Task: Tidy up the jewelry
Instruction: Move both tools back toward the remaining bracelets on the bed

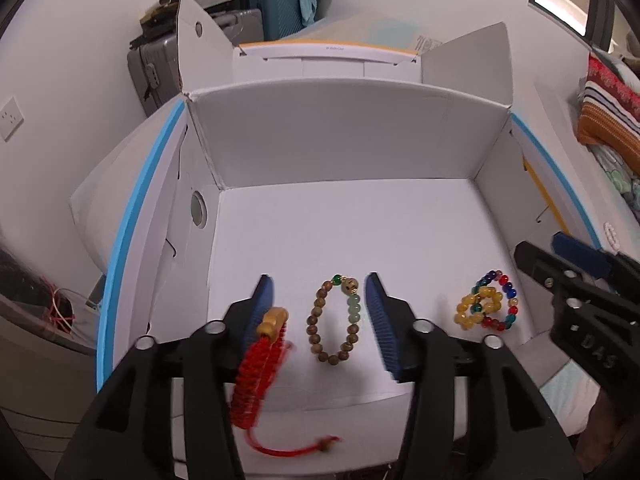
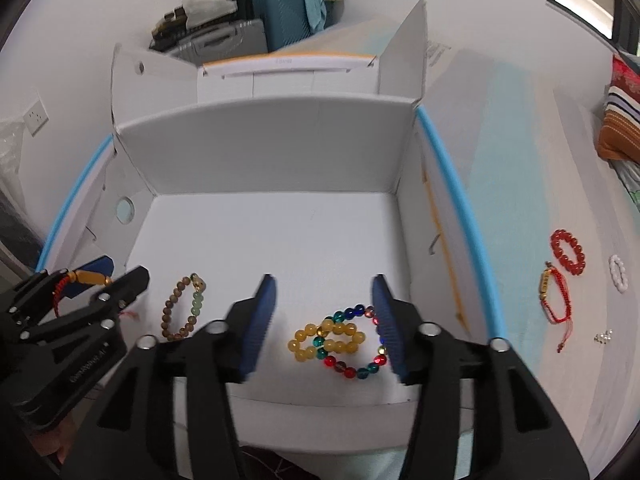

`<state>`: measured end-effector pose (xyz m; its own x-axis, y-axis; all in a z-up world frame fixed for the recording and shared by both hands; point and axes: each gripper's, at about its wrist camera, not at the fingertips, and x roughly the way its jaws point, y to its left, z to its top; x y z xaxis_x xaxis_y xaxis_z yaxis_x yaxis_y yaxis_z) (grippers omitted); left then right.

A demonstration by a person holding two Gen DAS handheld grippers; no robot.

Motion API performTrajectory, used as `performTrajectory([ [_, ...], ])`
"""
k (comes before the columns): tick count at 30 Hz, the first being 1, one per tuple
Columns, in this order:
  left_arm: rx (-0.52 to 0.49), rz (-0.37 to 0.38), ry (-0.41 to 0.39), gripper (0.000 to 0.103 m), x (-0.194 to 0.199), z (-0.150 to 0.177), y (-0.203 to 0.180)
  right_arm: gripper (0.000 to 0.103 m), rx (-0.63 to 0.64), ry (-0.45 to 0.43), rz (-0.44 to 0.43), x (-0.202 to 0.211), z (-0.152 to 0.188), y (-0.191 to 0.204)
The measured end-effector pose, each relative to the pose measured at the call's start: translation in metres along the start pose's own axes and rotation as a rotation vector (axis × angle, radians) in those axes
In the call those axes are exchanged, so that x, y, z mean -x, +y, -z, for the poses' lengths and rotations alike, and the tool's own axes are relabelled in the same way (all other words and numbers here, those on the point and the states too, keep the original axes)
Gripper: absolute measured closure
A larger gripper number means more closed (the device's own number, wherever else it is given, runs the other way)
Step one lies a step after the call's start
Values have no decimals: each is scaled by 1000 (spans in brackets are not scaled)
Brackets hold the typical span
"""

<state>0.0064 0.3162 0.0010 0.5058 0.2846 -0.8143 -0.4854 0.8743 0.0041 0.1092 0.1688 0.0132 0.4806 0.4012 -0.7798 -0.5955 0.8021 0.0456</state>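
Two grippers hang over the open white box (image 1: 336,136), and both have their jaws apart. The left gripper (image 1: 320,312) has blue pads spread wide, with the brown bead bracelet (image 1: 334,320) lying flat on the box floor between them, clear of both pads. A red woven bracelet (image 1: 260,364) with a gold barrel charm lies against the inner face of that gripper's left finger, blurred, its cord tail trailing toward the box's near edge; whether it rests on the floor or hangs off the pad, I cannot tell. Over on the right side of the box floor, the right gripper (image 2: 324,320) is also spread, nothing pinched. Between its pads sit the yellow bead bracelet (image 2: 328,340) and the multicoloured bead bracelet (image 2: 360,344), overlapping each other; the coloured one reaches right up to the right pad. Outside the box, past its right wall, more pieces wait on the pale surface: a red bead bracelet (image 2: 568,252), a red cord bracelet (image 2: 554,300) with a gold charm, a white bead bracelet (image 2: 618,274) and a few small silver bits (image 2: 604,336).
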Motion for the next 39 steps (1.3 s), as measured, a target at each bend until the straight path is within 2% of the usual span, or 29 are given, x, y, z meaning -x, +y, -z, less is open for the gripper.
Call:
performTrajectory([
  [3, -3, 5, -31, 37, 10, 1, -6, 32, -25, -60, 7, 23, -2, -11],
  [6, -26, 24, -51, 35, 19, 4, -14, 28, -37, -114, 29, 45, -4, -22],
  [9, -51, 41, -80, 24, 29, 4, -30, 20, -55, -158, 44, 63, -5, -37],
  [16, -88, 69, -123, 8, 43, -1, -73, 12, -100, -221, 94, 95, 1, -79],
  [26, -133, 128, -157, 6, 53, -7, -143, 10, -170, -240, 162, 119, 21, -156],
  [39, -270, 253, -160, 6, 44, -9, -280, 10, -300, -216, 257, 119, 51, -282],
])
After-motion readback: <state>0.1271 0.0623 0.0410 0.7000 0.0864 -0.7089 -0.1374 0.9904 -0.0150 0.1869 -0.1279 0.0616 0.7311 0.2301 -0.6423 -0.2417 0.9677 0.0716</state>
